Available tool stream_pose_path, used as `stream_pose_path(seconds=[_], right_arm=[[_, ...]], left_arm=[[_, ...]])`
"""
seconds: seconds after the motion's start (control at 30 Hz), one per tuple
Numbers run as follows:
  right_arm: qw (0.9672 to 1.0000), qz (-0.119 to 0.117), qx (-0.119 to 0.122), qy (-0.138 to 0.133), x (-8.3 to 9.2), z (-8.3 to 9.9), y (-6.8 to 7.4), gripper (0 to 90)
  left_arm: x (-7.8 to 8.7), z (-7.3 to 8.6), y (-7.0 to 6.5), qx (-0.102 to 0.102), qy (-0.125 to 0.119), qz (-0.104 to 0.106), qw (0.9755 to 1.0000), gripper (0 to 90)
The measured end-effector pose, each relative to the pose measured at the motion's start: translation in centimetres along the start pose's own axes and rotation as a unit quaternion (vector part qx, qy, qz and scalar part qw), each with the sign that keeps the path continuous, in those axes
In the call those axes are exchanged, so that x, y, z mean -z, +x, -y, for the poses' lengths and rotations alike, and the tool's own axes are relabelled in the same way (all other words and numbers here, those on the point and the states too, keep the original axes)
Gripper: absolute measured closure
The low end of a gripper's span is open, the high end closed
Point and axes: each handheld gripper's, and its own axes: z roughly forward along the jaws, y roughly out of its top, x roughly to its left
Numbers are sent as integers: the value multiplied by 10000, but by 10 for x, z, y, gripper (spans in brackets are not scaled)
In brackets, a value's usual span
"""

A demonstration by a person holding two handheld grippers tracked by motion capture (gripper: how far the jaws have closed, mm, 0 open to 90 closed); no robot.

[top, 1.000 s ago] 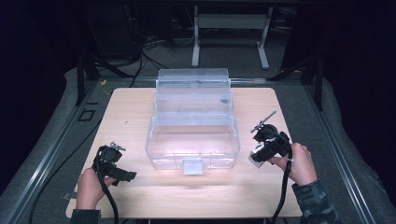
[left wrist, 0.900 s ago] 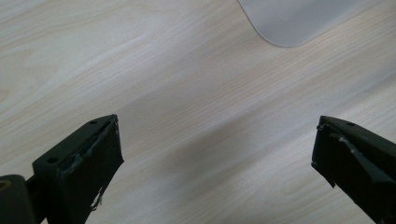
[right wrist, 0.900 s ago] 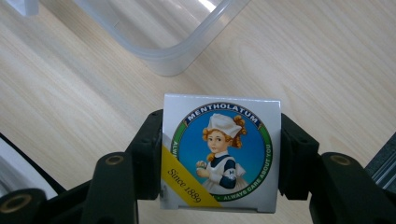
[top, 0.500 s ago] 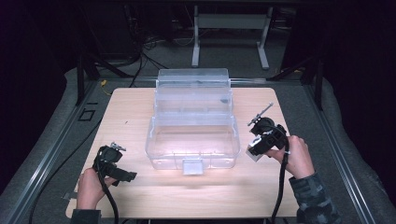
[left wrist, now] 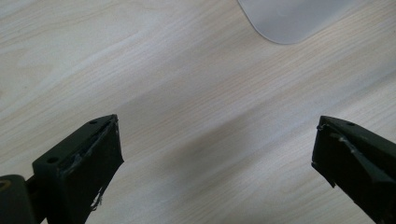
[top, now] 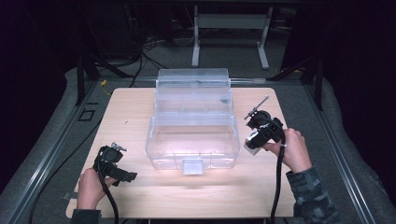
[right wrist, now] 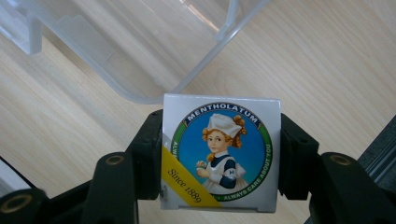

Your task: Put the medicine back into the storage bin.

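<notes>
Right gripper (top: 251, 140) was clamped on a small Mentholatum box (right wrist: 220, 151), one jaw on each side of it, printed face toward the camera. In the high view the right hand (top: 293, 148) held it just off the right side of the clear plastic bin (top: 192, 140), box (top: 252, 141) near the bin's front right corner, above the wooden table (top: 130, 107). The right gripper view had the bin's rounded corner (right wrist: 140, 60) just beyond the box. Left gripper (left wrist: 217, 149) had its jaws spread wide with nothing between, just bare tabletop under them; the left hand (top: 88, 186) kept it low at the table's front left, well apart from the bin. Bin sat mid-table, lid (top: 194, 88) tipped open at the back.
</notes>
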Motion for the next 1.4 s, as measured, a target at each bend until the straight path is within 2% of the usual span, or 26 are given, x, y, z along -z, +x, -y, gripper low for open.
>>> stream_pose_path(seconds=[0.1, 0.13, 0.17, 0.23, 0.27, 0.3, 0.43, 0.7, 0.87, 0.97, 1.0, 1.03, 1.2, 1.27, 1.4], right_arm=[[10000, 36, 18, 3, 1, -3, -1, 451], [10000, -36, 31, -29, 1, -4, -1, 451], [10000, 38, 41, 17, 2, -5, -1, 451], [10000, 39, 58, 9, 2, -8, -1, 451], [9993, 203, 123, 306, 8, -11, 0, 451], [9997, 175, 106, 146, 6, -12, 0, 451], [10000, 35, 58, -30, 3, -17, 1, 451], [9998, -81, 129, -94, 1, -27, 4, 452], [9997, -58, 183, -148, 3, -34, 6, 451], [9997, -26, 239, -93, 3, -40, 10, 452], [9993, -207, 227, -200, 1, -40, 10, 452], [9994, -144, 262, -152, 1, -43, 12, 452], [9991, -241, 294, -194, -1, -50, 16, 452], [9992, -188, 325, -146, -2, -53, 17, 452], [9987, -321, 353, -203, -6, -57, 20, 452]], left_arm=[[0, 0, 0, 7, -7, -1, 10000, 14], [0, 0, 0, 5, -12, -7, 10000, 14], [0, 0, 0, 18, -10, -1, 10000, 14], [-1, 0, 0, 12, -6, 7, 10000, 14], [-1, 0, 0, 2, 1, 6, 10000, 14], [-1, 0, 0, 11, -5, 10, 10000, 14], [-1, 0, 0, 7, -3, 17, 10000, 14], [-1, 0, 0, -7, -5, 26, 10000, 14], [-2, 0, -1, -1, 2, 34, 10000, 14], [-2, 0, -1, -2, 1, 31, 10000, 14], [-2, 0, -1, -3, -1, 30, 10000, 14], [-2, 0, -1, -2, -2, 34, 10000, 14], [-2, 0, -1, -10, 5, 34, 10000, 14], [-3, 0, -1, -22, 21, 58, 10000, 13], [-4, -1, -2, -26, 42, 63, 10000, 12]])
